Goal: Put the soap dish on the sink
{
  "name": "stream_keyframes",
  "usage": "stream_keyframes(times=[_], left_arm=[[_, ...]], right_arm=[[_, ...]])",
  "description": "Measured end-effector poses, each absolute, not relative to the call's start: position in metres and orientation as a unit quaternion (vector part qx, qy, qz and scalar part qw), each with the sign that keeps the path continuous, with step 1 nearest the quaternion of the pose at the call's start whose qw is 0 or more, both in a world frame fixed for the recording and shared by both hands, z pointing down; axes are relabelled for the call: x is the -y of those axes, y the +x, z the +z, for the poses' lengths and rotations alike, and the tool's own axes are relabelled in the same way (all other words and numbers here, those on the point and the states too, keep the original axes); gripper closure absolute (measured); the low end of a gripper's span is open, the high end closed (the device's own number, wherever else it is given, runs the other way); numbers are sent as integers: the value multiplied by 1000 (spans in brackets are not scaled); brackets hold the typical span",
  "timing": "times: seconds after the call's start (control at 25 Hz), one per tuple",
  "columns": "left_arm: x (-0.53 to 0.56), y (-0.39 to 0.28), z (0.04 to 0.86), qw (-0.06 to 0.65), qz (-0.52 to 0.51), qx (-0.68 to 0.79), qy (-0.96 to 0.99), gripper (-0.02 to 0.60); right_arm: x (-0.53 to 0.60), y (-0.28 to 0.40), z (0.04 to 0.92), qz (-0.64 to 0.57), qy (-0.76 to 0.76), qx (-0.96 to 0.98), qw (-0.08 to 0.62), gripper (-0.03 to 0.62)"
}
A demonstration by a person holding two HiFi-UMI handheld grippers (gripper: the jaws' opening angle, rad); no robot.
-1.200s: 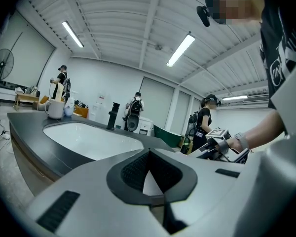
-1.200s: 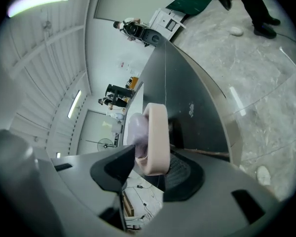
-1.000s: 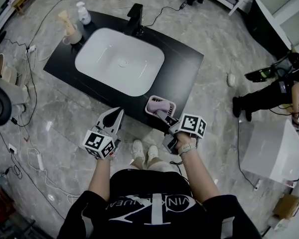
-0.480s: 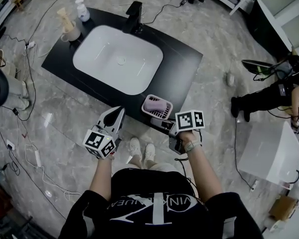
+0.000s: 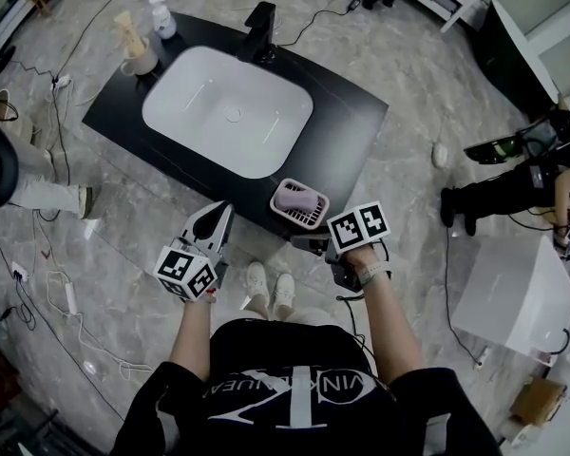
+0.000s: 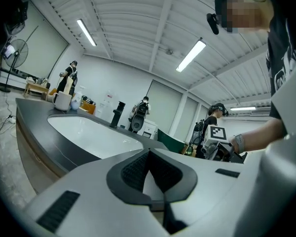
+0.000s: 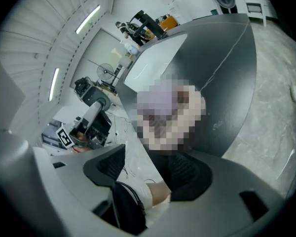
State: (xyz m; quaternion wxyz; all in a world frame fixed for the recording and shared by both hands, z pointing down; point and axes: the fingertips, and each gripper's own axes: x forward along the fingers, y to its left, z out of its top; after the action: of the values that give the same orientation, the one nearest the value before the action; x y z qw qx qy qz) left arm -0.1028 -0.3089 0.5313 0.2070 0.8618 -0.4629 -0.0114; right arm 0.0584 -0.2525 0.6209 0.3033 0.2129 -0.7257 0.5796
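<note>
A grey marbled floor (image 5: 427,74) fills the head view, with cables trailing across it on the left. On it stands a black counter (image 5: 347,126) set at a slant, and a white rectangular basin (image 5: 228,112) is sunk into its middle. The person stands at the counter's near edge, white shoes (image 5: 271,288) showing between the two forearms.

The left hand-held gripper (image 5: 222,213) is held off the counter's front edge, over the floor. Its own view shows the jaws (image 6: 148,153) brought together at the tips with nothing between them, pointing along the counter top.

The right hand-held gripper (image 5: 309,243), topped by its marker cube (image 5: 358,226), sits just in front of the soap dish. Its jaws (image 7: 148,164) stand wide apart and grip nothing; only floor and a shoe show in the gap, and the pads are clear of the dish.

The pink soap dish (image 5: 279,203) rests upright on the counter, just beside the basin's near right corner and close to the counter's front edge. A pale purple soap (image 5: 299,198) lies in it.

At the counter's far side a black faucet (image 5: 259,31) stands behind the basin. A cup (image 5: 141,62) with tall items in it and a small white bottle (image 5: 162,19) stand near the far left corner.
</note>
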Motion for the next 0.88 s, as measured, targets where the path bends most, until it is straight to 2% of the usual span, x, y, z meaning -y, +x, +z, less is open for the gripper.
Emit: stream_keyframes(times=[0.28,0.68,0.72,0.8,0.88], left_arm=[[309,-100,527,208,-21,458,864,566],[304,-91,526,209,-22,451,867,566],[304,-90,526,209,-21,452,867,566],[302,-90,526,207,-19,453,867,566],[302,-90,525,205,-18,455,867,566]], right_arm=[[246,64,622,558,212,729,336,316],[244,76,620,538,221,746,324,320],[246,78,619,529,227,752,322,337],[252,82,617,509,243,764,315,422],[258,85,613,490,257,775,305,473]])
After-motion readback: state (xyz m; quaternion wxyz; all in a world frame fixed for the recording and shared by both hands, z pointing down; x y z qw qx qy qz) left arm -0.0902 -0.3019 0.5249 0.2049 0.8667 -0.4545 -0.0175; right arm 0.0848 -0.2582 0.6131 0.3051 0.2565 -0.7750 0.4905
